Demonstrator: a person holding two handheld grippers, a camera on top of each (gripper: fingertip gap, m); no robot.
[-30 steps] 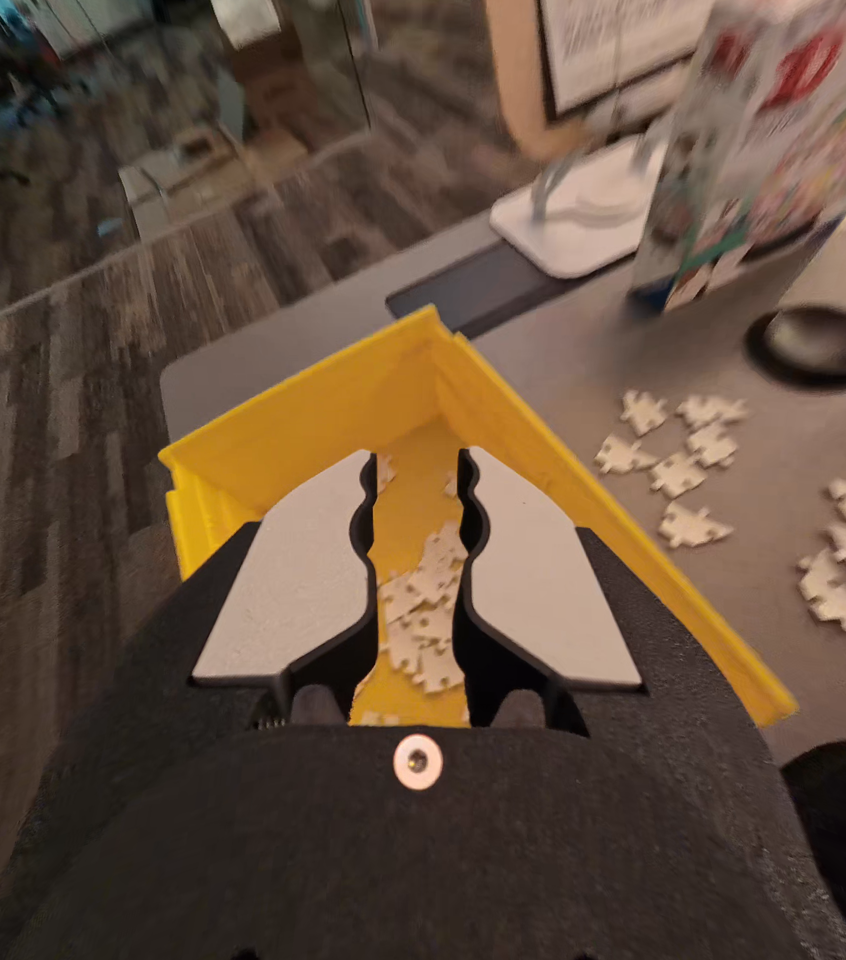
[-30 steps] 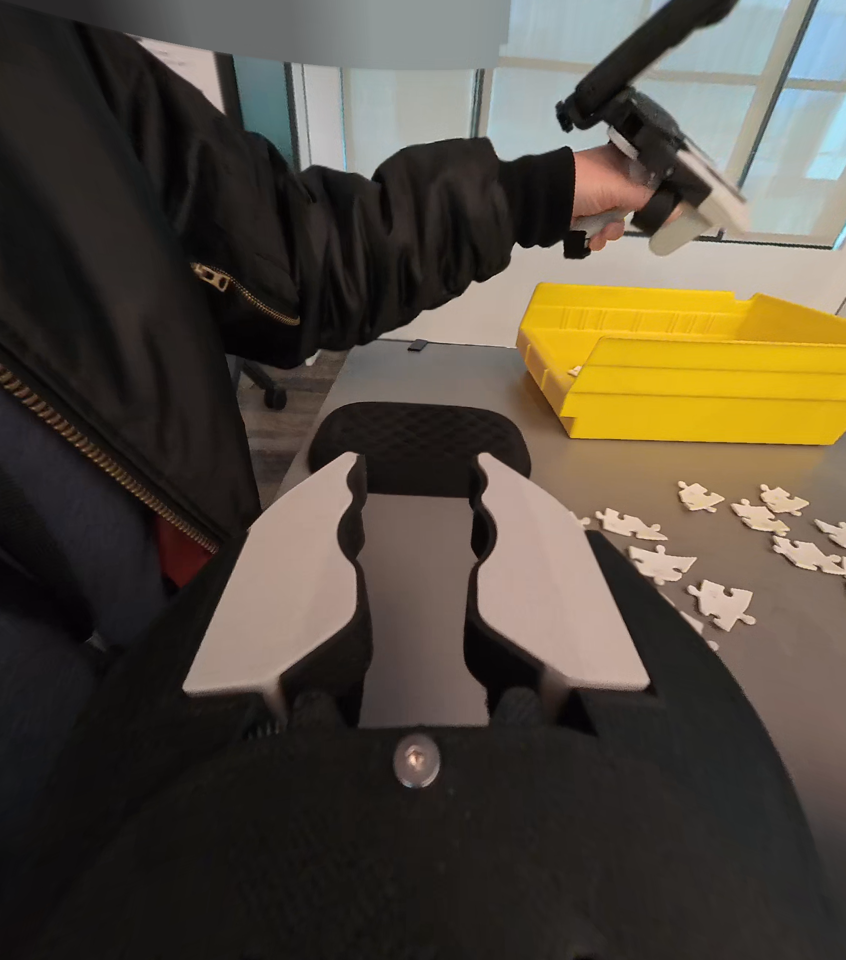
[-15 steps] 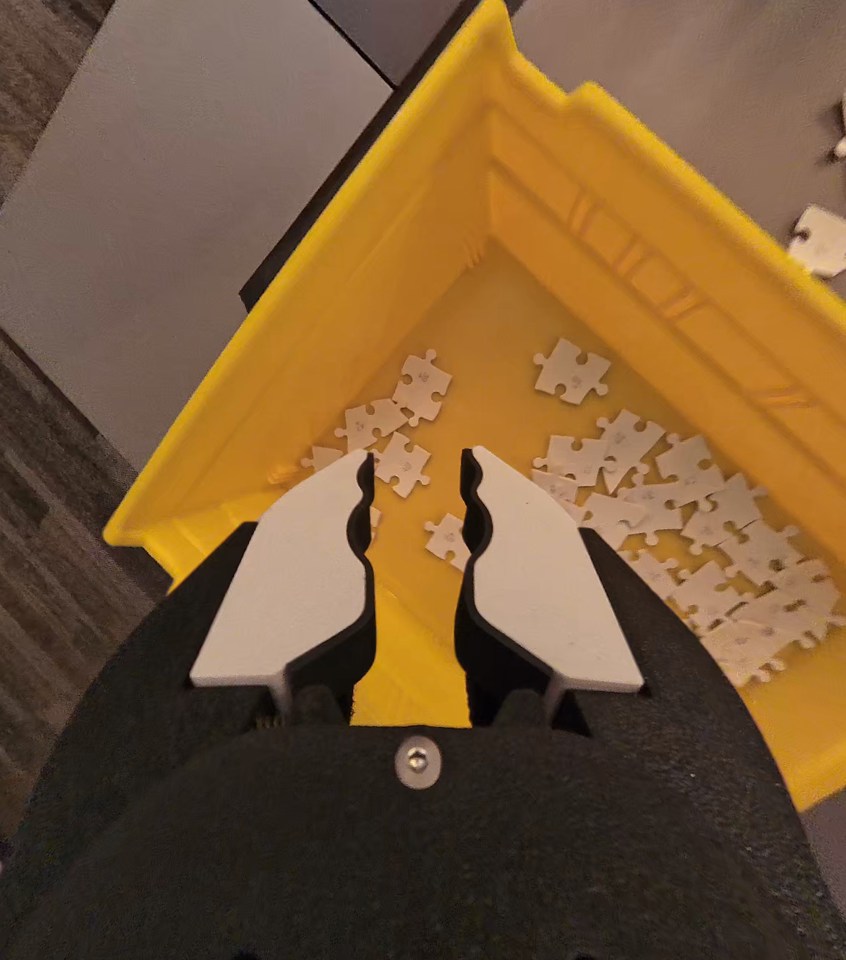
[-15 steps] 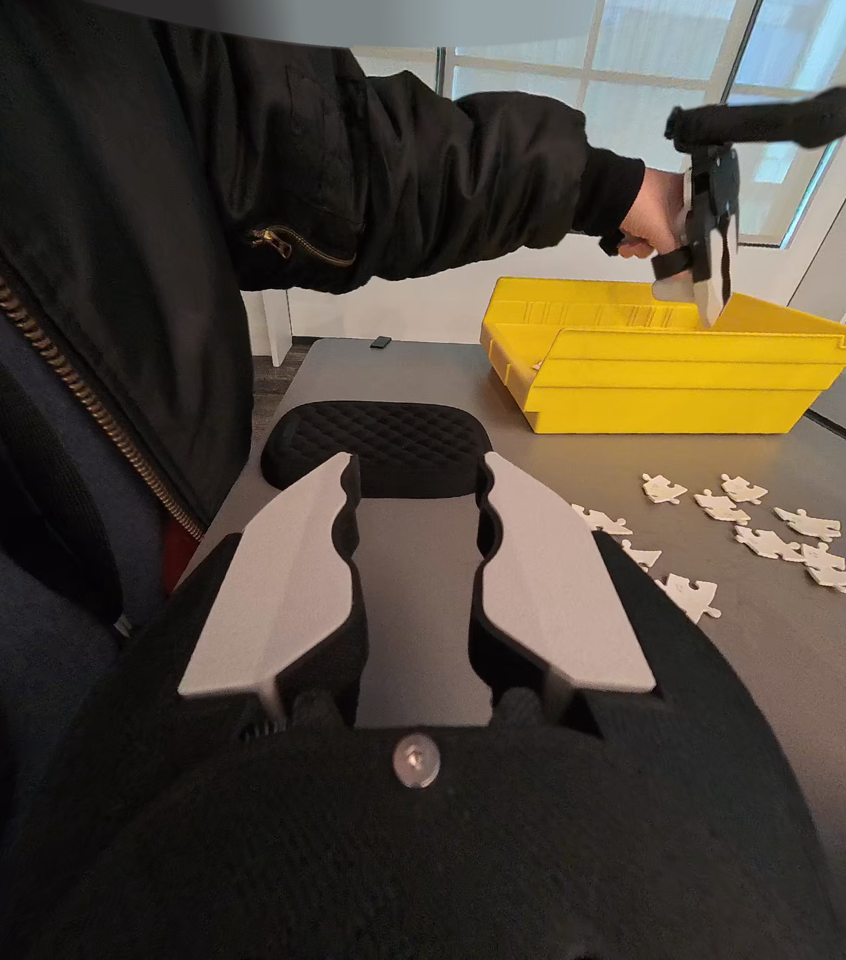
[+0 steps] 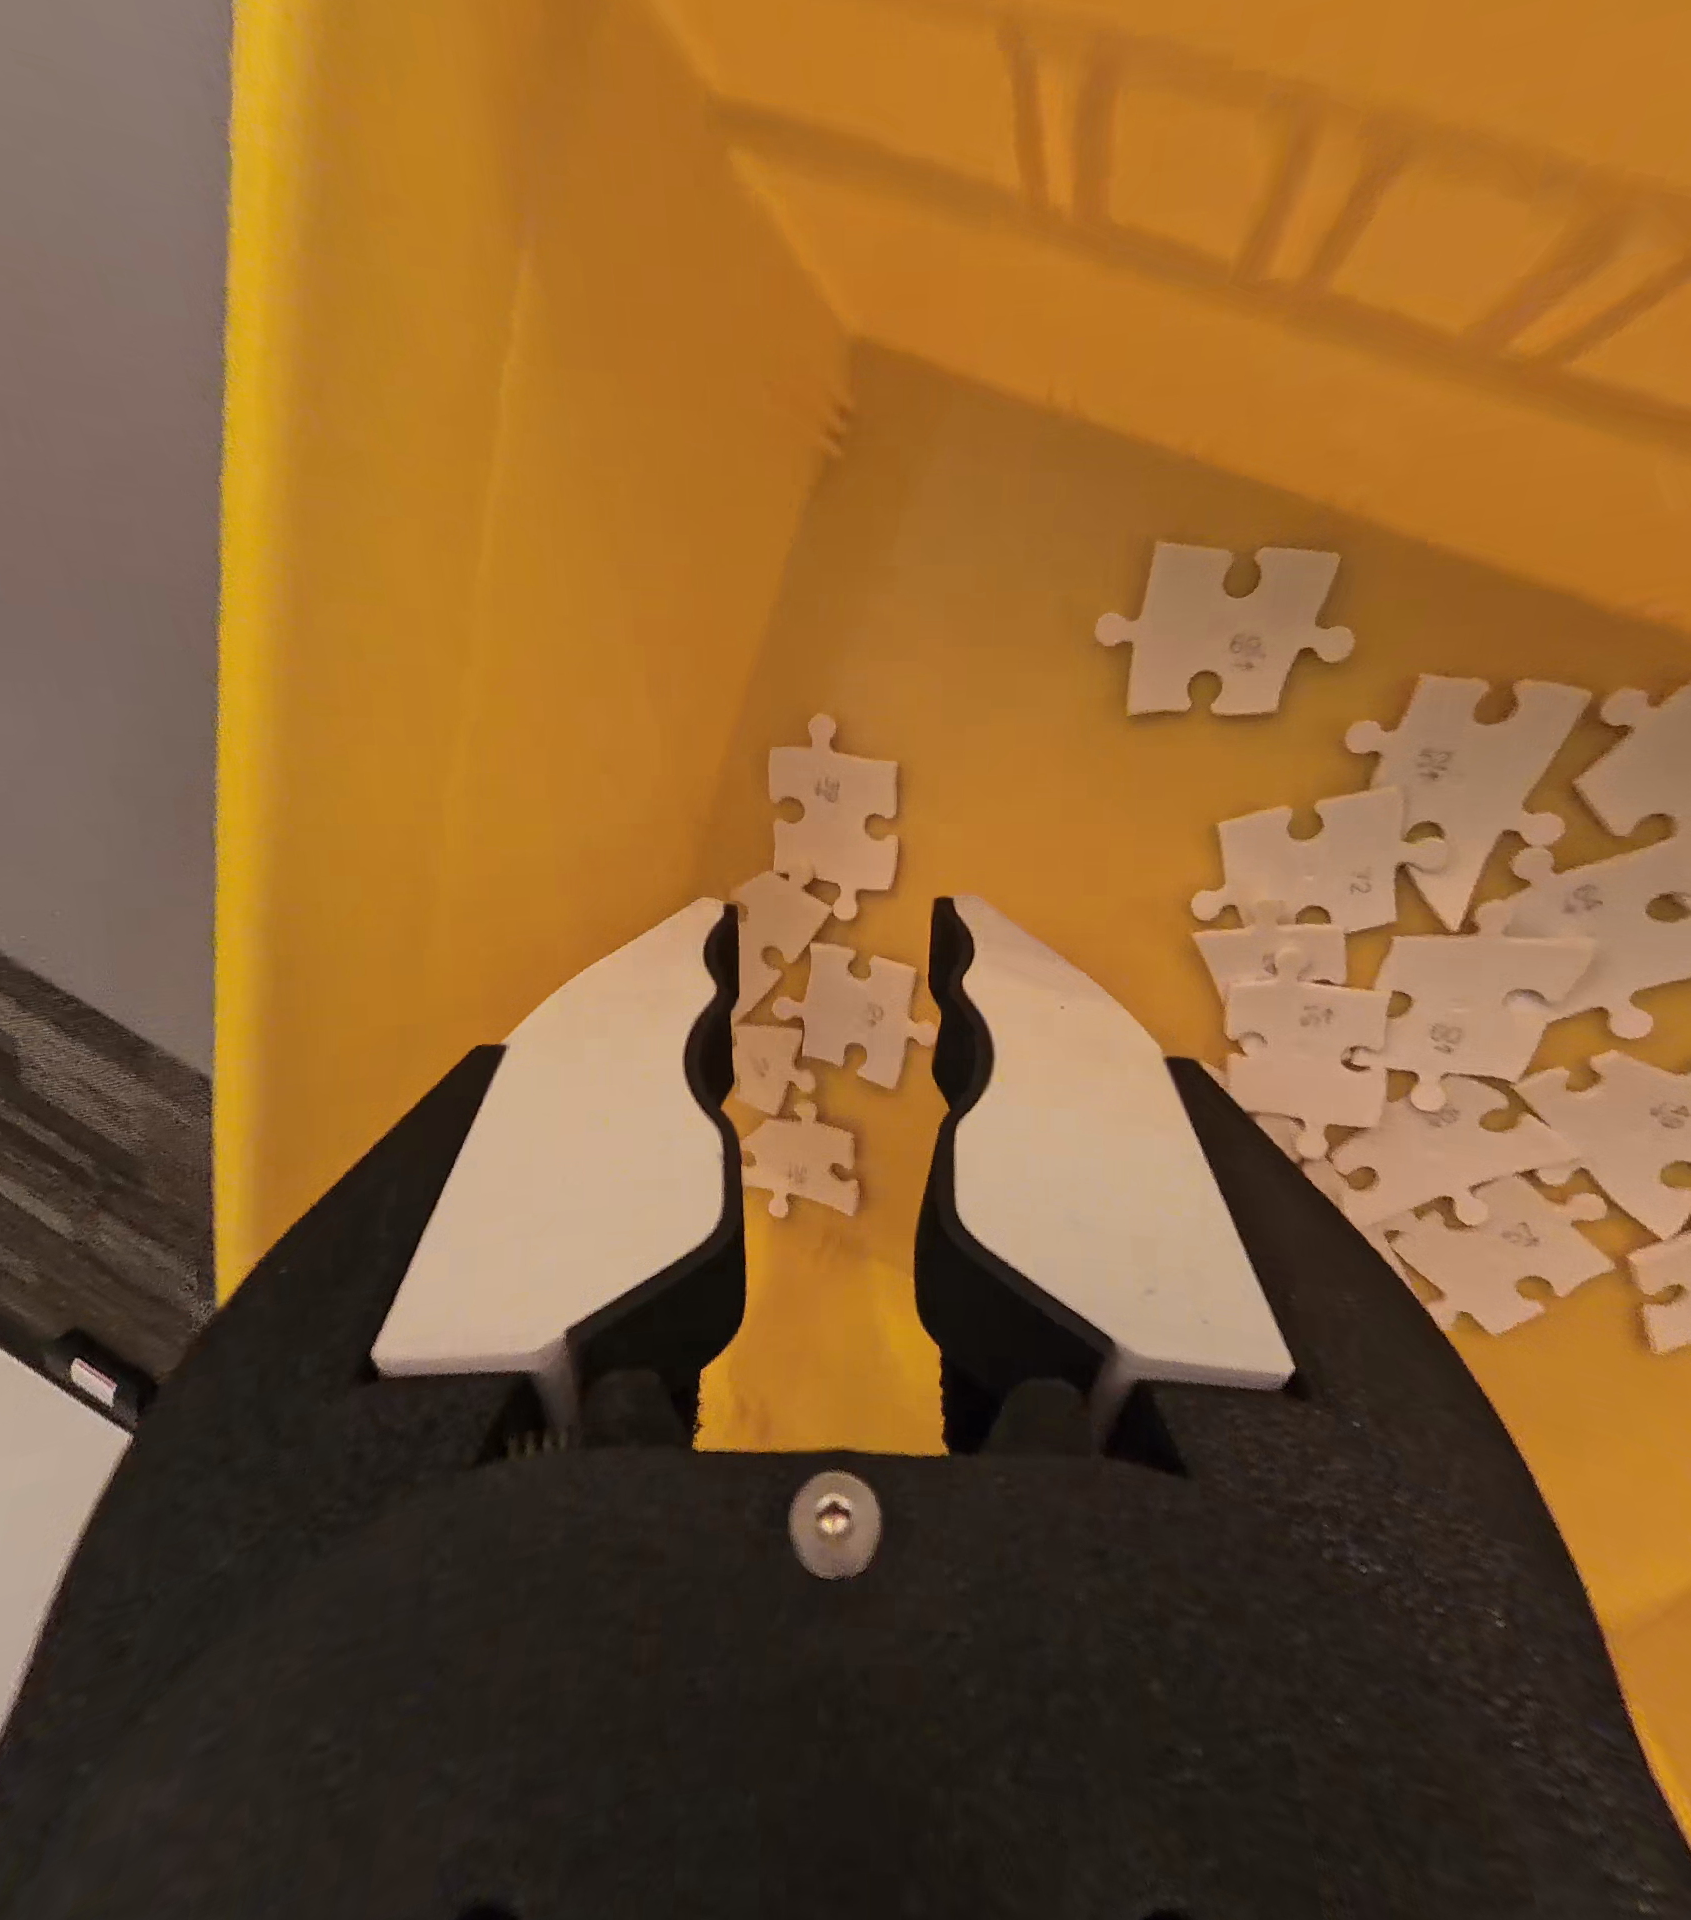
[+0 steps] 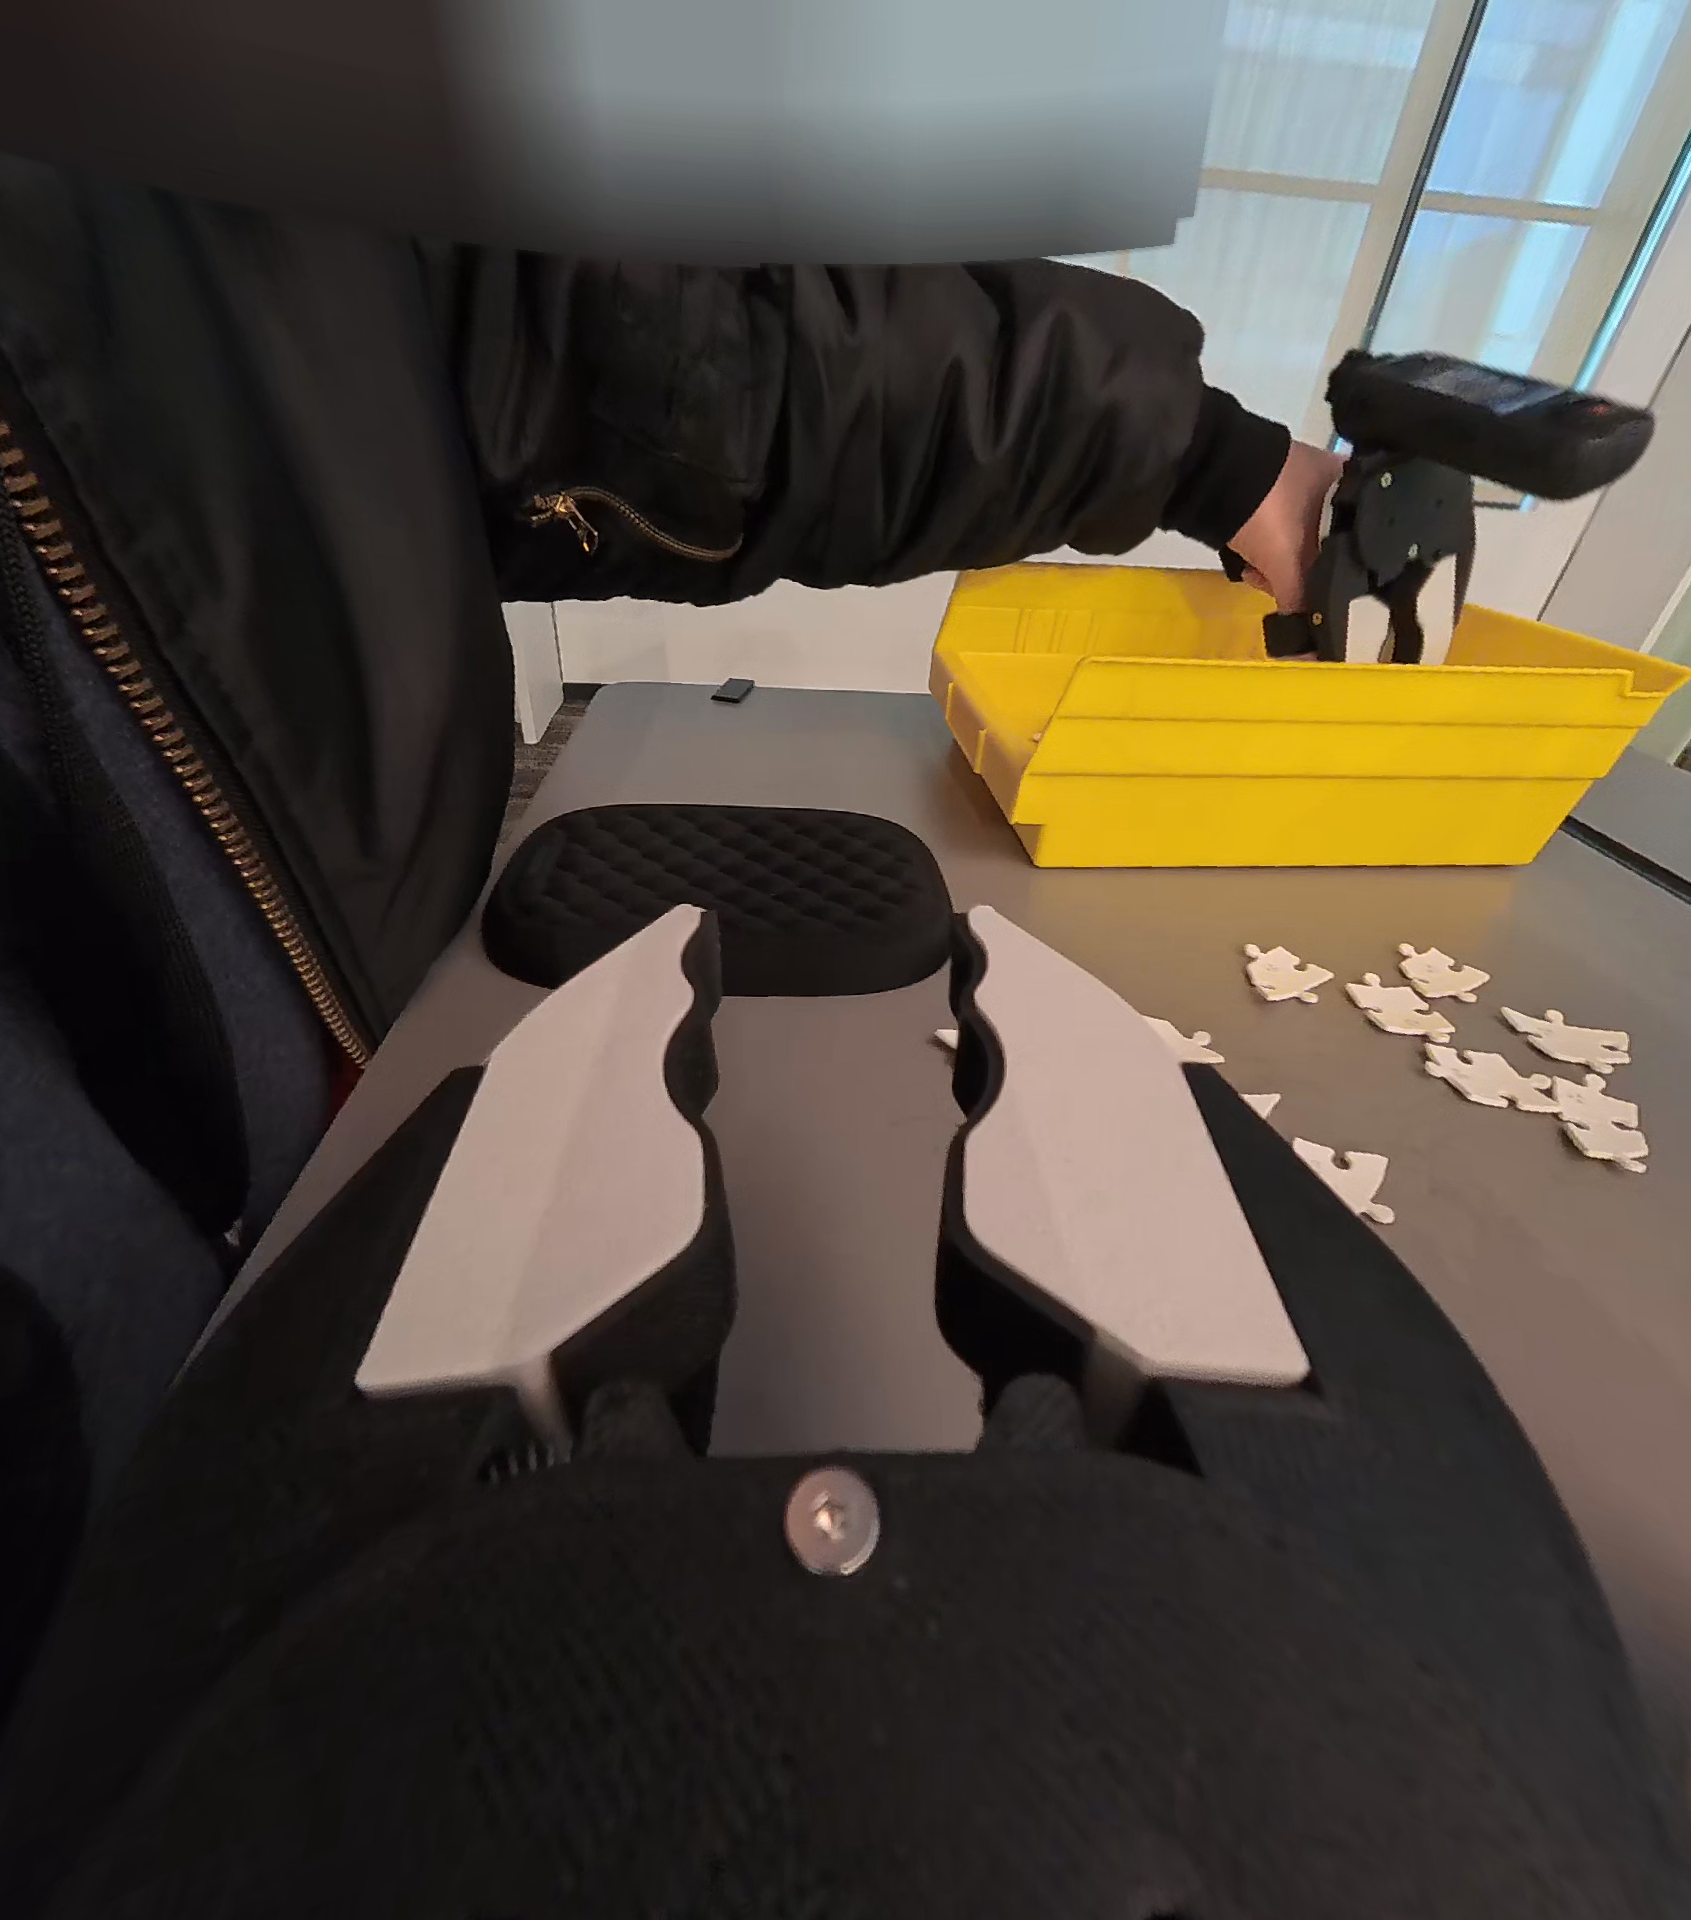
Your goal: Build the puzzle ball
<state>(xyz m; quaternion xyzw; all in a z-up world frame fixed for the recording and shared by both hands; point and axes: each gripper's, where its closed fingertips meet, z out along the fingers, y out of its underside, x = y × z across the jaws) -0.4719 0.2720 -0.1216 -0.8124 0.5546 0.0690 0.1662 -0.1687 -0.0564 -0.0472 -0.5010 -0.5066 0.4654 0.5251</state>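
1. I am holding the left gripper (image 5: 833, 909) with its jaws apart and nothing between them, pointing down into the yellow bin (image 5: 467, 499). Its tips are hovering over a small cluster of puzzle pieces (image 5: 836, 997) at the centre of the left wrist frame, close to the bin's left wall.
2. I am keeping the right gripper (image 6: 833, 925) low over the grey table (image 6: 1599, 1299), jaws apart and empty too; through the gap I am seeing bare tabletop, with a black quilted pad (image 6: 716, 899) just beyond the tips.
3. Outward from the left tips, a single piece (image 5: 1230, 634) is lying alone in the upper right of the left wrist frame, and a larger heap (image 5: 1506, 1049) is overlapping along the right edge.
4. In the right wrist frame, loose pieces (image 6: 1485, 1039) are lying blank side up at centre right, below the bin, which is sitting at upper right with the left gripper reaching into it.
5. I am judging the step as fetching a piece from the bin; no ball is assembled anywhere I can see, so the build looks barely begun.
6. The next move is calling for lowering the left tips onto one piece of the cluster, which is lying flat and thin, so I expect to need an edge or a lifted tab before closing.
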